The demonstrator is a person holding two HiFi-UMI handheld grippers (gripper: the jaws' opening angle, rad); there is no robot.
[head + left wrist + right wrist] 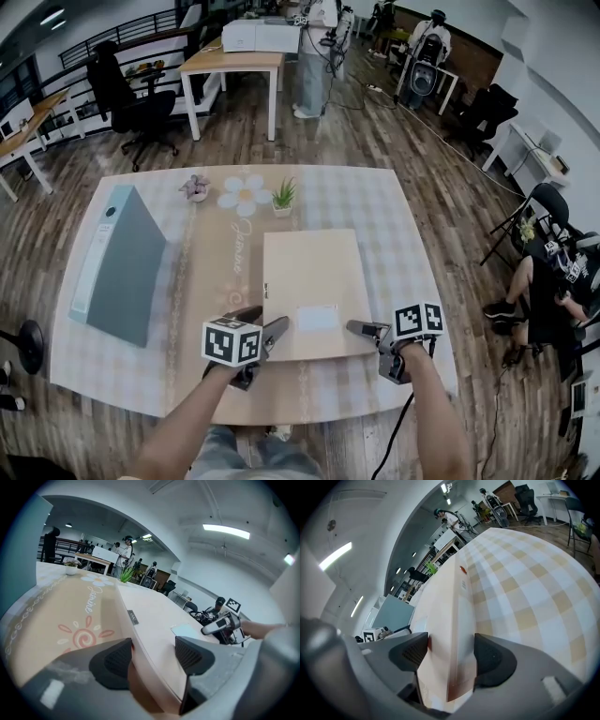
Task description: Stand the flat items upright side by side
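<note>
A flat beige file box [309,281] lies on the table mat, its long side running away from me. To its left, a grey-blue binder [117,262] stands upright. My left gripper [270,323] is at the box's near left corner. In the left gripper view that corner edge [154,620] runs between the pads, and the left gripper [152,656] is shut on it. My right gripper [364,330] is at the near right corner. In the right gripper view the box's edge [450,602] fills the gap, and the right gripper [450,656] has both pads against it.
A small green plant [283,197], a purple flower pot [195,187] and a white flower decoration [244,195] stand along the table's far edge. Checked cloth [394,225] covers the table to the box's right. A person sits on the floor at right [544,291].
</note>
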